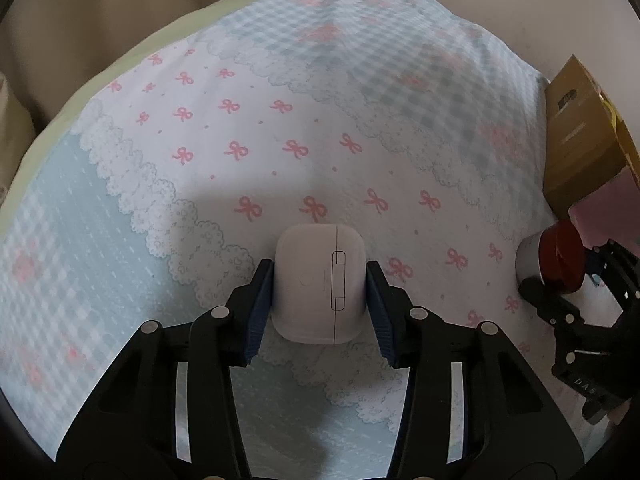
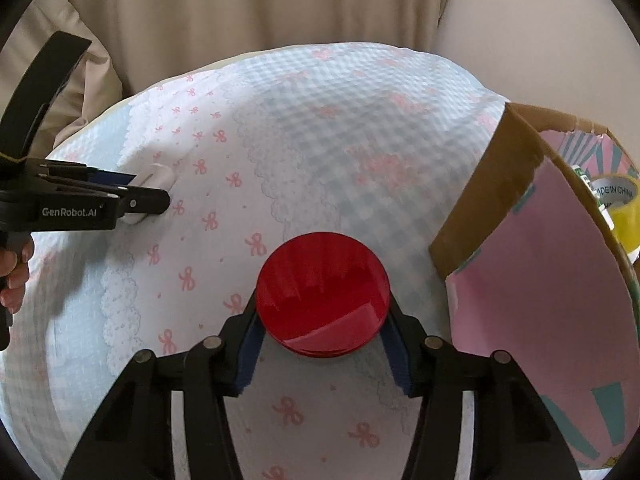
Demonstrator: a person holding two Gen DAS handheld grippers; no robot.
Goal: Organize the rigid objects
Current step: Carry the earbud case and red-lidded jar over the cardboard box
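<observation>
My left gripper (image 1: 320,276) is shut on a white earbud case (image 1: 320,284), its blue pads pressed on both sides, just above the bow-patterned cloth (image 1: 280,152). The case also shows in the right wrist view (image 2: 154,184), partly hidden behind the left gripper (image 2: 158,200). My right gripper (image 2: 322,312) is shut on a jar with a red lid (image 2: 322,292), held above the cloth. That jar with its white body shows at the right edge of the left wrist view (image 1: 554,260), held by the right gripper (image 1: 560,276).
An open cardboard box (image 2: 492,200) with a pink lining stands at the right, holding a roll of yellow tape (image 2: 622,208). It also shows in the left wrist view (image 1: 580,136). Beige curtains (image 2: 256,12) hang behind the bed.
</observation>
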